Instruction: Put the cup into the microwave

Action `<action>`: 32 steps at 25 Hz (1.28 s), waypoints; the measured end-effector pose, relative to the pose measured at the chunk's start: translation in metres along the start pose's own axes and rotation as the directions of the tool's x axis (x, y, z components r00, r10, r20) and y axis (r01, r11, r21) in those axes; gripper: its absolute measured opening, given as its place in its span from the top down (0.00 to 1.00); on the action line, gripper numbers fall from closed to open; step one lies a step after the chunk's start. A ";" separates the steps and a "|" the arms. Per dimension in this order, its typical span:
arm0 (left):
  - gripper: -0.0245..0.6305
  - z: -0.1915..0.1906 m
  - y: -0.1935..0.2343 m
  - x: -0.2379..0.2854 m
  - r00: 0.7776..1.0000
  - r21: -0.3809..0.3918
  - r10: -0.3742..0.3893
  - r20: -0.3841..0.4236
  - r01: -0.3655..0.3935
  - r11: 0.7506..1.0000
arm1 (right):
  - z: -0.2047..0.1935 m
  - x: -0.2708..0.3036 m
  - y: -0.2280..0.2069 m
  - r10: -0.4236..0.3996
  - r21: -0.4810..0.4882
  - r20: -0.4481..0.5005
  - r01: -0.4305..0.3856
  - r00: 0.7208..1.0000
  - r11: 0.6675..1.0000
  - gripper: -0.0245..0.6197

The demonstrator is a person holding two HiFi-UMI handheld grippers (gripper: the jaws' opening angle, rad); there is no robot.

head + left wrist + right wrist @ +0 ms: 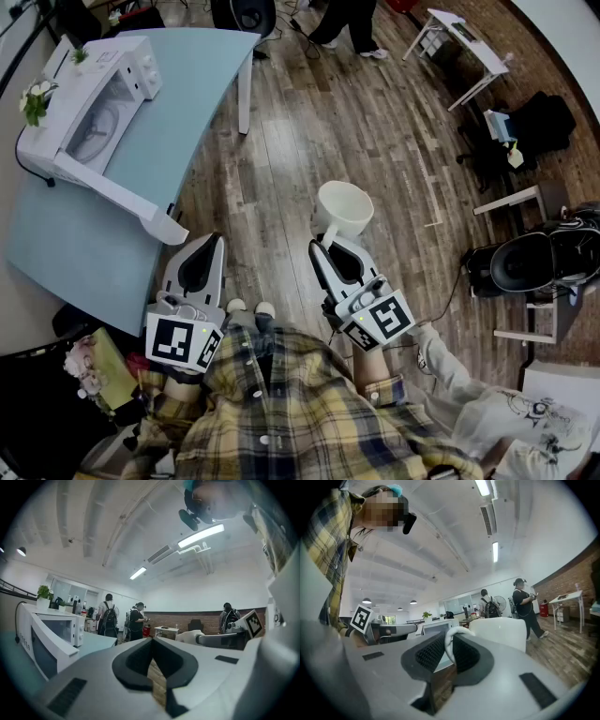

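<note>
The white cup hangs over the wood floor, held level by its handle between the pads of my right gripper. In the right gripper view the cup's body sits just past the jaws. The white microwave stands on the light blue table at the upper left, with its door swung open toward me. My left gripper is near the table's corner, shut with nothing in it. The microwave shows to its left.
A small plant sits on the microwave's left end. Far right are a black office chair and a white desk. A person stands at the top of the floor, and others stand beyond the table.
</note>
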State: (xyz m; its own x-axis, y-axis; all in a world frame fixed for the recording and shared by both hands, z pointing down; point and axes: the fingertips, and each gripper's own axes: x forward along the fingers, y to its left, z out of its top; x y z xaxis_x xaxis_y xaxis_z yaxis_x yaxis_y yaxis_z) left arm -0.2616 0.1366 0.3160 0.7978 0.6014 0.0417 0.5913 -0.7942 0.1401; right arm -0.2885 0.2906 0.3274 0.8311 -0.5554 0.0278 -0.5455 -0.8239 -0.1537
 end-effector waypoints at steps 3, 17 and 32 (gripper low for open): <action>0.97 -0.003 -0.001 0.004 1.000 0.001 0.011 0.001 -0.011 1.000 | 0.001 0.000 -0.006 0.014 0.038 0.023 -0.015 1.000 0.999 0.88; 0.97 -0.008 -0.001 0.053 1.000 -0.004 0.000 -0.019 0.000 1.000 | 0.003 0.015 -0.052 -0.002 0.109 0.047 -0.004 0.999 0.994 0.88; 0.97 0.017 0.056 0.152 0.999 -0.026 0.035 0.018 -0.034 0.999 | 0.028 0.118 -0.131 0.025 0.130 0.044 -0.031 0.999 0.991 0.88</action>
State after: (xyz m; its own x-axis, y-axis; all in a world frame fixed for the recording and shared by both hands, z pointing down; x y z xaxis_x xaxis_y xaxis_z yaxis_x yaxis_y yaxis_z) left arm -0.1049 0.1818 0.3132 0.8199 0.5718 0.0289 0.5604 -0.8117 0.1645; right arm -0.1156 0.3362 0.3234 0.8210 -0.5705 -0.0199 -0.5521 -0.7847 -0.2820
